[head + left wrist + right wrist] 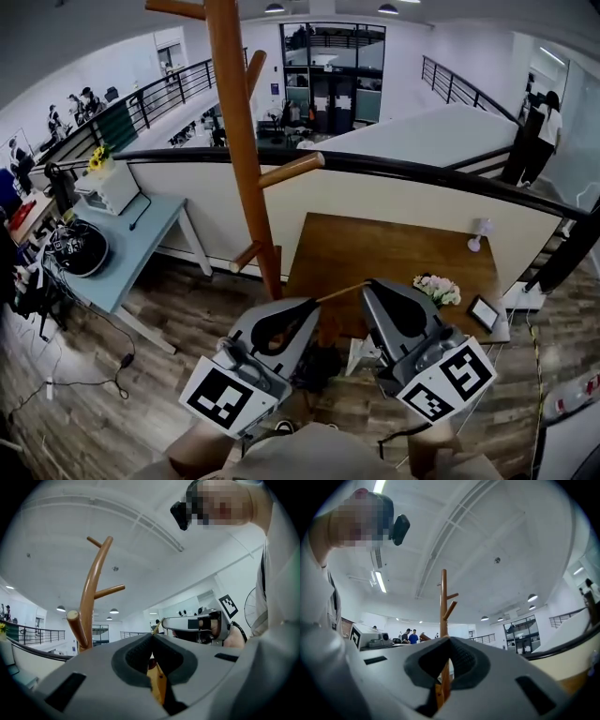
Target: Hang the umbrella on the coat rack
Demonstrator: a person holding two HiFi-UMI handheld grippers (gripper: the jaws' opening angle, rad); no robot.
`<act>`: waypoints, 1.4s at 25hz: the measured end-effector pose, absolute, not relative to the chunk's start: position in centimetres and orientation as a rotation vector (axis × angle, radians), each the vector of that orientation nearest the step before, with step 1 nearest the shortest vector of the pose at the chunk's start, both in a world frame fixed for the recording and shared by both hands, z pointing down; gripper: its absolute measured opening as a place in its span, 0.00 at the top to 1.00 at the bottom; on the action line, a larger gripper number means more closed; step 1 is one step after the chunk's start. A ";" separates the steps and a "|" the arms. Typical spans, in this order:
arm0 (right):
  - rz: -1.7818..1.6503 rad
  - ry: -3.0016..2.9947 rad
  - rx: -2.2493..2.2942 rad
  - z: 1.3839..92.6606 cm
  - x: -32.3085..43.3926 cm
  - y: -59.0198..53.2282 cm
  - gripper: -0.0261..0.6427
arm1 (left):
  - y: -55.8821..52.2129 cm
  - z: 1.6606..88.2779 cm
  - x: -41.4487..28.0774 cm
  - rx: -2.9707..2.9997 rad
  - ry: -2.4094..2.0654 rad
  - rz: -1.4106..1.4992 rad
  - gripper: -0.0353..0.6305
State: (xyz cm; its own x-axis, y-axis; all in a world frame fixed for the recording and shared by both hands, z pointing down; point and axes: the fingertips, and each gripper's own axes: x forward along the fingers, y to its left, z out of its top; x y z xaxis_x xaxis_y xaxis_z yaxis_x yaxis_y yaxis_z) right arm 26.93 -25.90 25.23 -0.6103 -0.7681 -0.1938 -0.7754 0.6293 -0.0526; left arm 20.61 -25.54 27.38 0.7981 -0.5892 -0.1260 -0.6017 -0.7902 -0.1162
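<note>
Left tool [314, 302] and right tool [367, 285] clamp the umbrella [340, 293] near the coat rack [246, 159].

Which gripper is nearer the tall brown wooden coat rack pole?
Left. The left gripper sits just right of the tall brown wooden coat rack pole, by its lower end; the right gripper is farther right, beyond the left one. Both are shut on one thin wooden stick.

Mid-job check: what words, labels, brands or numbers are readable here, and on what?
None readable in any view.
Marker cubes on left gripper and right gripper: square patterns only, no letters.
Blue wall sign: too small to read.
Small screen: too small to read.
Umbrella handle in both jaws: no print visible.
</note>
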 end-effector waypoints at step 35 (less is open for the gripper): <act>0.299 2.948 -0.859 12.4 22.7 -38.7 0.95 | -33.3 15.3 19.7 -2.770 1.223 0.529 0.94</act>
